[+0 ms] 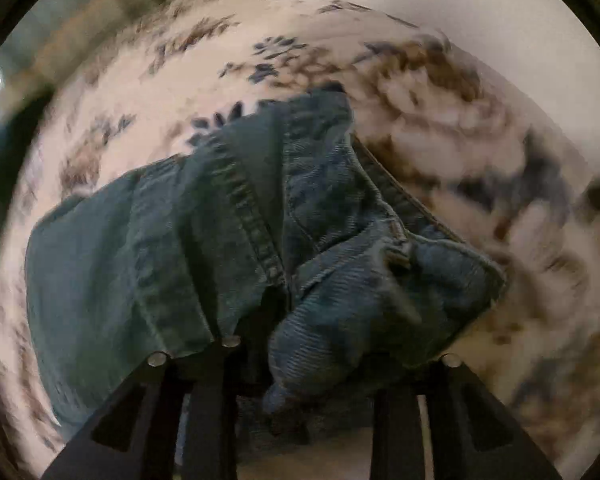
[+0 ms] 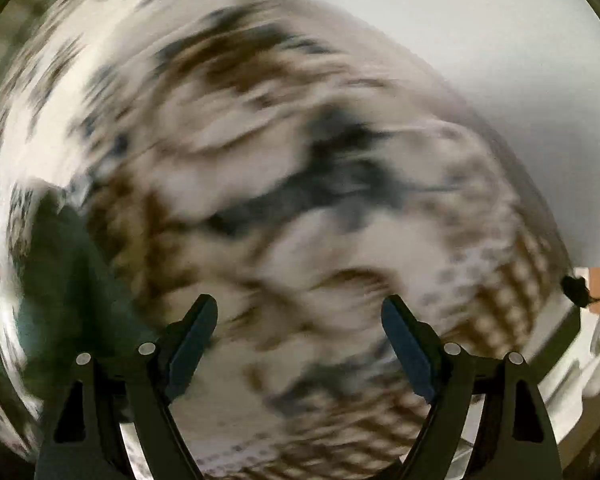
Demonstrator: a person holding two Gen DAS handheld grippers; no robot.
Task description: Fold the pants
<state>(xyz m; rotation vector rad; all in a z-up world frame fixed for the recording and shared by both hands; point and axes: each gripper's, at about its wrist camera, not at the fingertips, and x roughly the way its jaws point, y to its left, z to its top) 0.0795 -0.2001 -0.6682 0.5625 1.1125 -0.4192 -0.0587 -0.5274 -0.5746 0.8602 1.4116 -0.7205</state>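
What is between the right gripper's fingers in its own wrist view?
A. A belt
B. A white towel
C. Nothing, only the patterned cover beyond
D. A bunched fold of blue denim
C: the right gripper stands wide open, with only the blurred floral cover showing between its blue-padded fingers.

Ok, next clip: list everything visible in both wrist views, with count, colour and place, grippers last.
pants: one, blue denim, bunched on the bedspread, a fold of it between the left gripper's fingers.
bedspread: one, white with brown and dark blue floral print, under everything, blurred.
wall: pale, plain, behind the bed.
left gripper: one, black, fingertips hidden by denim; it appears to be gripping the cloth.
right gripper: one, black with blue pads, jaws wide, nothing between them, above the bedspread.
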